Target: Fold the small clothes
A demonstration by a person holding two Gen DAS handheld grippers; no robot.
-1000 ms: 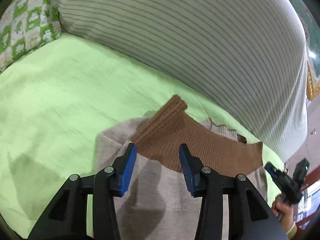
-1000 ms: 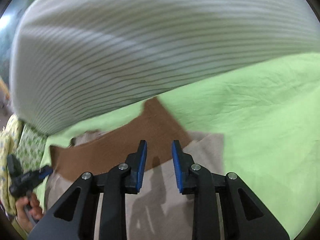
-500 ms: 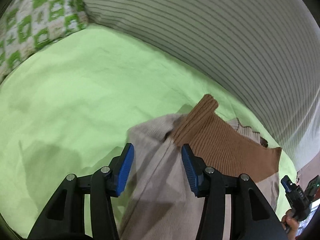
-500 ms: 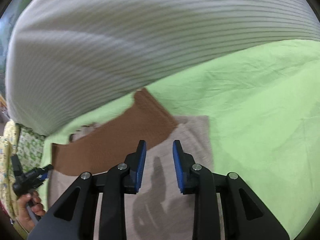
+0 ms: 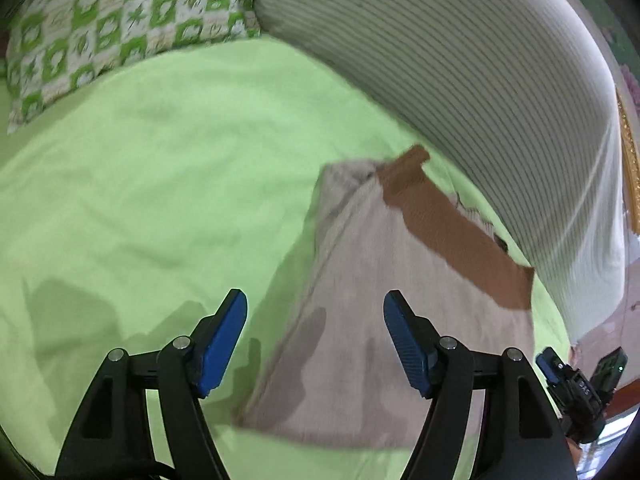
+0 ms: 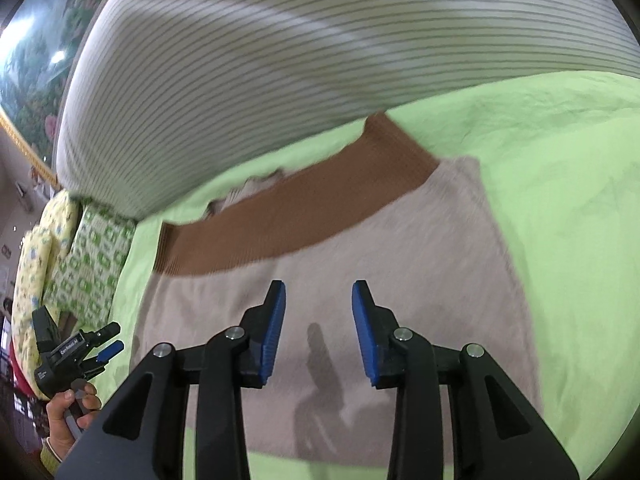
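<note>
A small beige knit garment [image 5: 368, 300] with a brown ribbed band [image 5: 452, 232] lies flat on the light green sheet. It also shows in the right wrist view [image 6: 360, 264], with the brown band [image 6: 288, 220] along its far edge. My left gripper [image 5: 316, 344] is open and empty, above the garment's near left edge. My right gripper [image 6: 318, 334] is open and empty, above the middle of the beige part. The right gripper shows at the left view's right edge [image 5: 580, 392]; the left gripper shows at the right view's left edge [image 6: 76, 352].
A big grey-and-white striped cushion [image 5: 460, 60] stands behind the garment, close to the brown band; it fills the top of the right wrist view [image 6: 260, 52]. A green-and-white patterned pillow [image 5: 112, 28] lies at the far left. The green sheet [image 5: 160, 184] stretches left of the garment.
Both grippers have drawn back from the garment and opened wider. The left view has swung left, so the garment now sits to the right. The garment lies flat, folded with the brown band at the far side.
</note>
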